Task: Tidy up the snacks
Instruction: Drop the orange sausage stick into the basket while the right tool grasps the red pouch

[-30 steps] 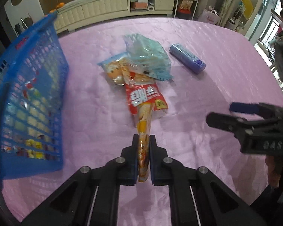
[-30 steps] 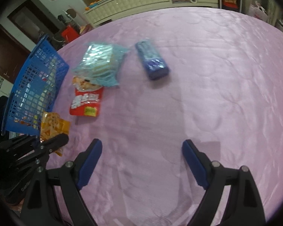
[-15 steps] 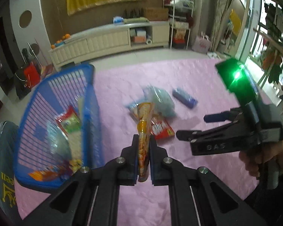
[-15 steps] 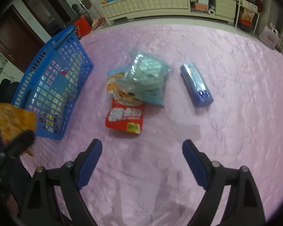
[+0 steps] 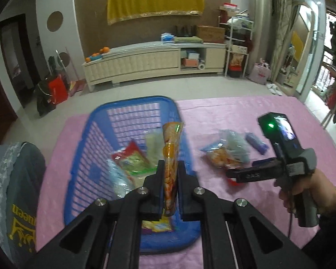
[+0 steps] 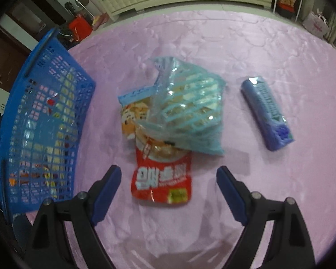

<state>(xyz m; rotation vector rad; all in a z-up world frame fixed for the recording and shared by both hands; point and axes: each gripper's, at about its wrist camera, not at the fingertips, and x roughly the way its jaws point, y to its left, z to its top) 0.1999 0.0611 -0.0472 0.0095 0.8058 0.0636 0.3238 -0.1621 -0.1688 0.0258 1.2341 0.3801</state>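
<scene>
My left gripper (image 5: 170, 168) is shut on an orange snack packet (image 5: 171, 154) and holds it upright above the blue basket (image 5: 127, 112), which holds several snack packs. My right gripper (image 6: 169, 180) is open and hovers just over the red snack pouch (image 6: 162, 181) on the pink tablecloth. A pale blue bag (image 6: 188, 109) lies over another orange-and-white pack (image 6: 132, 116) behind the pouch. A purple wrapped pack (image 6: 266, 114) lies to the right. The right gripper also shows in the left wrist view (image 5: 242, 170).
The blue basket (image 6: 44, 116) stands at the table's left side. A grey garment (image 5: 18, 192) hangs at the left table edge. A cream TV cabinet (image 5: 154, 60) and shelves stand beyond the table's far edge.
My left gripper has carried the orange packet up and left from the table to above the basket. My right gripper has moved in closer to the red pouch.
</scene>
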